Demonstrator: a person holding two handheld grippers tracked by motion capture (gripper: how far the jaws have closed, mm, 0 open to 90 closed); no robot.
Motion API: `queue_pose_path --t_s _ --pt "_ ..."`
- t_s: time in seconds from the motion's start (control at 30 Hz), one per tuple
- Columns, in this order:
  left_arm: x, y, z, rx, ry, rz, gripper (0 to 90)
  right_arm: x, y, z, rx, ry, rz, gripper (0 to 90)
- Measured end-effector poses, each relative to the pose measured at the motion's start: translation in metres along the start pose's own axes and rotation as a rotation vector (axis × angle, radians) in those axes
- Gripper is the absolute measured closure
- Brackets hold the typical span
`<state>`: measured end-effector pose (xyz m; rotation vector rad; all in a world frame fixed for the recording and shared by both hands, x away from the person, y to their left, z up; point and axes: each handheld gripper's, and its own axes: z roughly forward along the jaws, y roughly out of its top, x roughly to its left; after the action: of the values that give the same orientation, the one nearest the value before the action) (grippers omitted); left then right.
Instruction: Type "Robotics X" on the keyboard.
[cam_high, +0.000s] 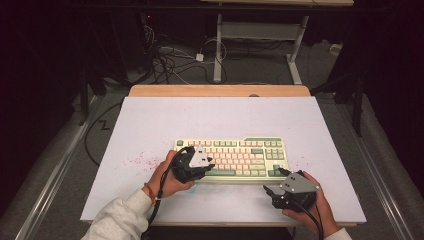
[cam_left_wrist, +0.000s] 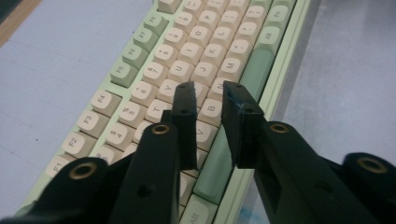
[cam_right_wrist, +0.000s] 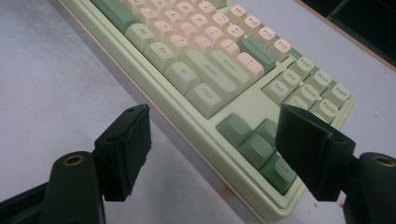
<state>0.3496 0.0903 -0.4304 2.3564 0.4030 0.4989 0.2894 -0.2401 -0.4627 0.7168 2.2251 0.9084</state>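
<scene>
A white table top (cam_high: 150, 125) with a wooden far edge (cam_high: 220, 90) was lit from above. Beyond the tongs, a grey floor (cam_high: 250, 70), tangled cables (cam_high: 170, 57) and a white desk frame (cam_high: 260, 35) were seen in darkness.

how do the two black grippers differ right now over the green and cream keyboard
The left gripper hangs over the green and cream keyboard, its jaws narrowly apart above the letter keys. The right gripper sits by the keyboard's near right corner, jaws spread wide. Both hold nothing.
</scene>
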Motion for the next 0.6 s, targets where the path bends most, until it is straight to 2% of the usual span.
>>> queue_pose_path --t_s 0.1,0.13,0.17,0.27,0.33,0.4,0.47,0.6 --pt "0.001 -0.002 -0.006 -0.028 0.027 0.005 58.9 -0.001 0.000 0.000 -0.004 -0.003 0.005 27.0" --pt "0.001 -0.003 -0.008 -0.036 0.051 0.003 54.1 -0.001 0.000 0.000 -0.004 -0.004 0.006 27.0" --pt "0.001 -0.004 -0.010 -0.040 0.072 0.001 48.1 -0.002 0.000 -0.001 -0.004 -0.005 0.006 27.0" --pt "0.003 -0.010 -0.016 -0.067 0.098 -0.015 38.7 -0.002 0.000 -0.001 -0.004 -0.009 0.010 27.0" --pt "0.004 -0.014 -0.018 -0.062 0.120 -0.020 31.9 -0.003 -0.001 -0.001 -0.006 -0.013 0.012 27.0" --pt "0.004 -0.019 -0.020 -0.067 0.144 -0.017 26.9 -0.004 -0.001 -0.002 -0.006 -0.020 0.019 27.0" --pt "0.006 -0.025 -0.023 -0.080 0.139 -0.028 23.9 -0.005 -0.001 -0.002 -0.006 -0.024 0.023 27.0" --pt "0.008 -0.037 -0.029 -0.083 0.166 -0.041 20.1 -0.006 -0.001 -0.002 -0.003 -0.031 0.037 27.9"
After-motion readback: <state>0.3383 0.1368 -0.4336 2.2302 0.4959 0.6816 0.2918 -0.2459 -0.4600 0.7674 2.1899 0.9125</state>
